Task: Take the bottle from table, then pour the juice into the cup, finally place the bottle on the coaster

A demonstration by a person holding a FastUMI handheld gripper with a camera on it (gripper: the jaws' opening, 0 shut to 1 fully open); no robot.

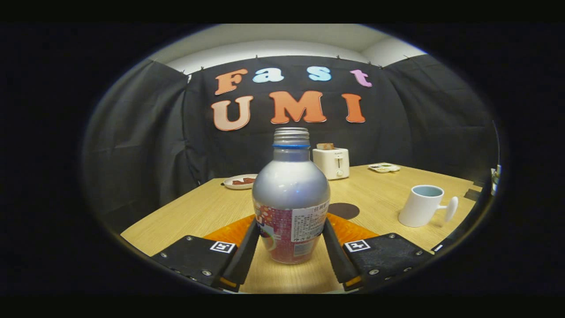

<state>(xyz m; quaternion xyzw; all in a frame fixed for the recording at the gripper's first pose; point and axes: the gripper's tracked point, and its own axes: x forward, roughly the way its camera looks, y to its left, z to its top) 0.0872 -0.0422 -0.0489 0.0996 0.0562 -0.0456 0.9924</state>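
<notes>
At the near edge of the table (198,207): bottle (291,201) upright btwn the gripper (289,254) fingers, step 1 (pick-up).

Fingers flank the bottle's lower body and look to touch both sides; cannot tell if they press yet, base seems to sit on the wood. Cap is off. Cup (422,205) stands twd the right edge, dark round coaster (344,210) just beyond the bottle, mid-table. Next, my guess: confirm firm squeeze, lift straight, carry right to cup w/o tilting early.
</notes>
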